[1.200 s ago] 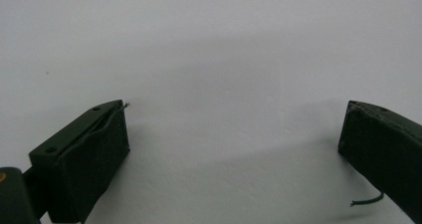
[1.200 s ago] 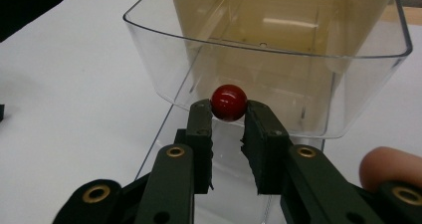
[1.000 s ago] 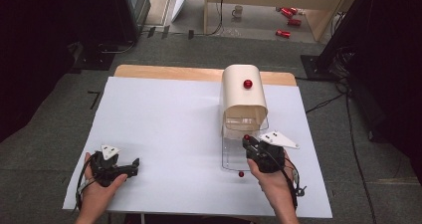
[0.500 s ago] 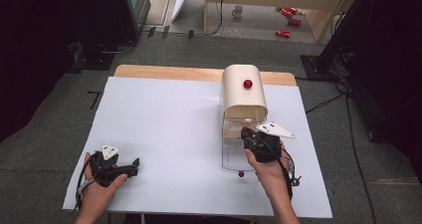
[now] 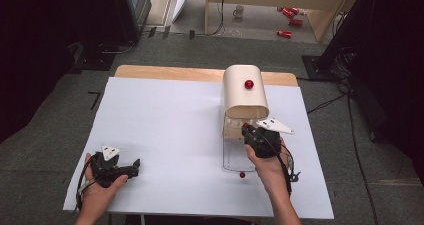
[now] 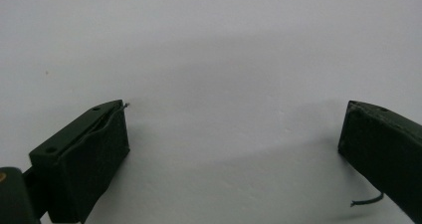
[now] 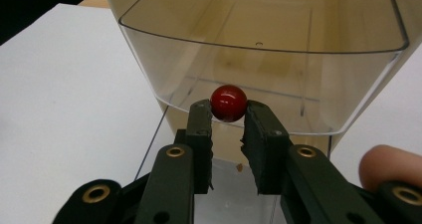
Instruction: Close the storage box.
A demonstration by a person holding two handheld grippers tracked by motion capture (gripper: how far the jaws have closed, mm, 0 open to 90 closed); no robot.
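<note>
Pinching a red ball [image 7: 228, 102], the right gripper [image 7: 228, 115] sits at the clear drawer's [image 7: 259, 59] six o'clock rim; left gripper [image 6: 234, 134] spread.

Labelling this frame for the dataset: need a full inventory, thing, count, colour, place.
bread-bin style box: 1, cream cover with a red knob, back right of the table.
clear drawer: 1, transparent, at the cover's open front.
clear flap: 1, transparent, flat on the table before the box, small red knob at its near edge.
red ball: 1, between the right jaws.
table cover: 1, white.
mug: 1, pale, floor behind.
cans: about 3, red, floor behind.
left hand-held gripper: 1, black, open, near left.
right hand-held gripper: 1, black, shut on red ball.
</note>
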